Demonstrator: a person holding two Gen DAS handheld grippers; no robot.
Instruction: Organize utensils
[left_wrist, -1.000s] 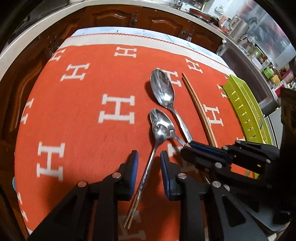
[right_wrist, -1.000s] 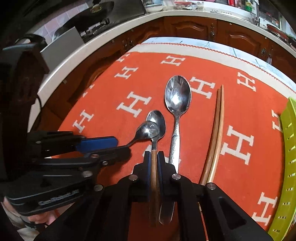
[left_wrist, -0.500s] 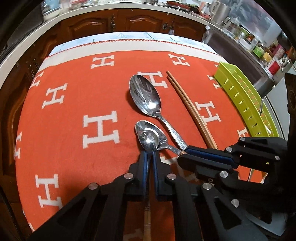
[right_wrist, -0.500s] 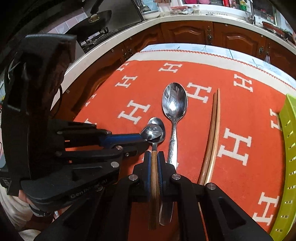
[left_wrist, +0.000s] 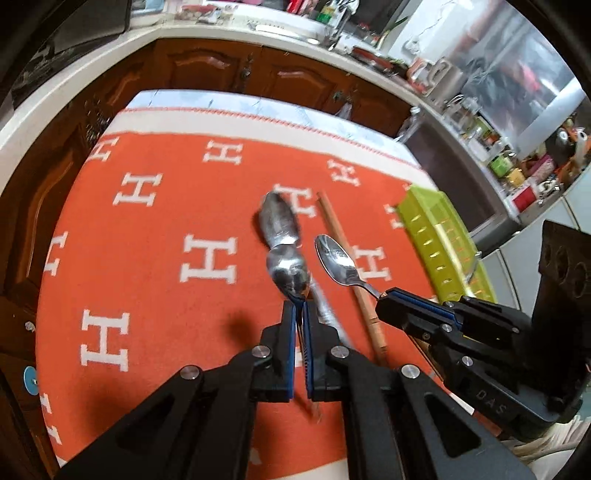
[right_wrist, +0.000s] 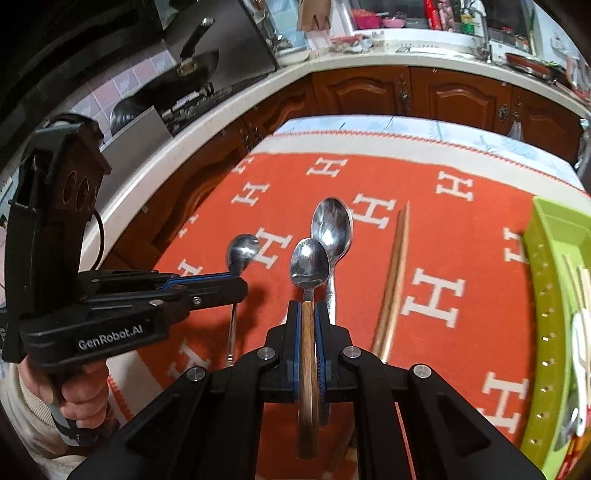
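Both grippers are clenching spoons: left gripper (left_wrist: 300, 308) is pinching a slim all-metal spoon (left_wrist: 288, 271) at centre frame, right gripper (right_wrist: 308, 310) a wooden-handled steel spoon (right_wrist: 309, 264). A large steel spoon (right_wrist: 331, 225) and wooden chopsticks (right_wrist: 395, 273) are lying on the orange H-patterned cloth (right_wrist: 443, 295); the lime-green slotted tray (right_wrist: 554, 236) at right is already holding some utensils. "GenRobot.AI" is showing on the left gripper's body.

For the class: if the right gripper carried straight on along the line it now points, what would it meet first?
Most likely the large spoon lying on the orange cloth, directly ahead of the right gripper and the wooden-handled spoon it holds. Depth is unclear, so it might meet the cloth first.
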